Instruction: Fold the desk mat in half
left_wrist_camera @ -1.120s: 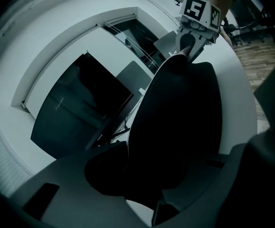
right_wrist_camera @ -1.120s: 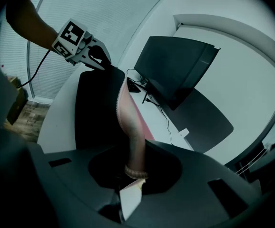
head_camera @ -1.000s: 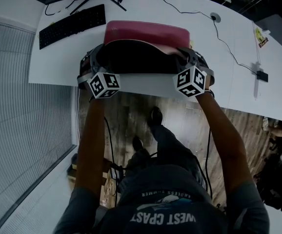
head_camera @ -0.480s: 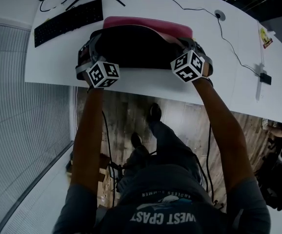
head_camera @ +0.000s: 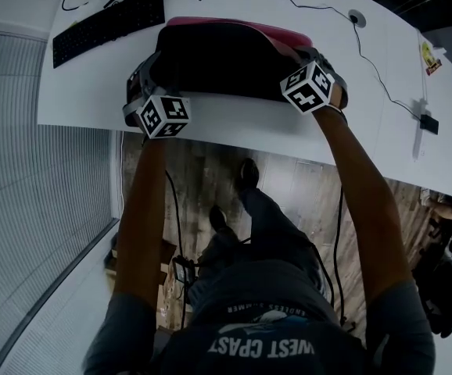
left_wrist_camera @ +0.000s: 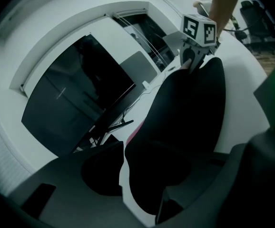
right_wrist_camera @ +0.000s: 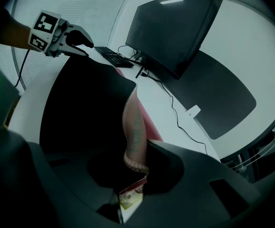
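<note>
The doubled-over desk mat [head_camera: 218,57] fills the middle of the tabletop [head_camera: 234,127], with the monitor [right_wrist_camera: 175,27] standing behind it at the far edge. A bare white strip runs along the near edge in front of the mat. Toward the far left corner the keyboard [head_camera: 109,26] lies just beside it. The right side is open, crossed by a thin cable [right_wrist_camera: 177,114], with a small black device [head_camera: 428,123] near the right edge.

The white curved desk [head_camera: 234,123] carries a flat black keyboard [head_camera: 109,26] at its far left and, beside it, a soft desk mat [head_camera: 218,57] (black underside up, red edge showing).
</note>
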`<state>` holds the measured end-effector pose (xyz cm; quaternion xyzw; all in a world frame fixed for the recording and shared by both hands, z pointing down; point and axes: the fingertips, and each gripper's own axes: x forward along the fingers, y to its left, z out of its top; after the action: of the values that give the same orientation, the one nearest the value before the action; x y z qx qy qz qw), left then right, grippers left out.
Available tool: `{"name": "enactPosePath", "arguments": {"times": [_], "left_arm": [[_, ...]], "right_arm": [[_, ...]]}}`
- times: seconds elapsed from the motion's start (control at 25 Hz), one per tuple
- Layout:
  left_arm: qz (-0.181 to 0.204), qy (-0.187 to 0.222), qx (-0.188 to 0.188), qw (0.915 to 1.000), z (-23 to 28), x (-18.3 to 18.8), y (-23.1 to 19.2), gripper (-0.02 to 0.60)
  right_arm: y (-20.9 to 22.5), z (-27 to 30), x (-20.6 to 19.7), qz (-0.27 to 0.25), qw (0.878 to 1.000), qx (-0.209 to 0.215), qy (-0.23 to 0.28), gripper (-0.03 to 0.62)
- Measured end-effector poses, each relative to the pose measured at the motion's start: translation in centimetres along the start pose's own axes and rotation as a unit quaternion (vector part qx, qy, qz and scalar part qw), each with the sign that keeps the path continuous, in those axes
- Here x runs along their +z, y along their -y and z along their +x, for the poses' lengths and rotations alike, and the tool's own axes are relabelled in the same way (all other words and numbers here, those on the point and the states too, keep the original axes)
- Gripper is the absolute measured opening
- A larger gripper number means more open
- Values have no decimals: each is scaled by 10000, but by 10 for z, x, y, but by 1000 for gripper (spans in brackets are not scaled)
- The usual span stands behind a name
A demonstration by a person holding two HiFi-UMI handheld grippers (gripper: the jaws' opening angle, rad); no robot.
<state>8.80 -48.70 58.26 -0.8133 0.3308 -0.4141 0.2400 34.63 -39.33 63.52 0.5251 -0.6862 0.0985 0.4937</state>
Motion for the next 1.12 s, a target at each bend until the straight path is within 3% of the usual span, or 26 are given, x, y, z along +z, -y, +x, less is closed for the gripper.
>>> {"name": "enactPosePath", "arguments": {"times": [0.16,0.52,0.64,0.88,1.12], "left_arm": [[-304,79,128,9994,-13,-2,-8,172],[-353,194,281,9988,-38,-4,-25,172],[-366,244,347,9984,-50,-3,-33,172],[-322,376,551,9973,-84,1,-53,172],[-367,563,800,9945,-129,4,-82,170]], "right_arm": [[6,1,-2,35,10000,3,-82,91],[12,3,-6,-77,9987,130,-485,137],[14,4,-14,211,9978,153,-608,166],[30,-9,-19,355,9964,-162,-752,288],[42,-41,-9,509,9957,-492,-596,295]]}}
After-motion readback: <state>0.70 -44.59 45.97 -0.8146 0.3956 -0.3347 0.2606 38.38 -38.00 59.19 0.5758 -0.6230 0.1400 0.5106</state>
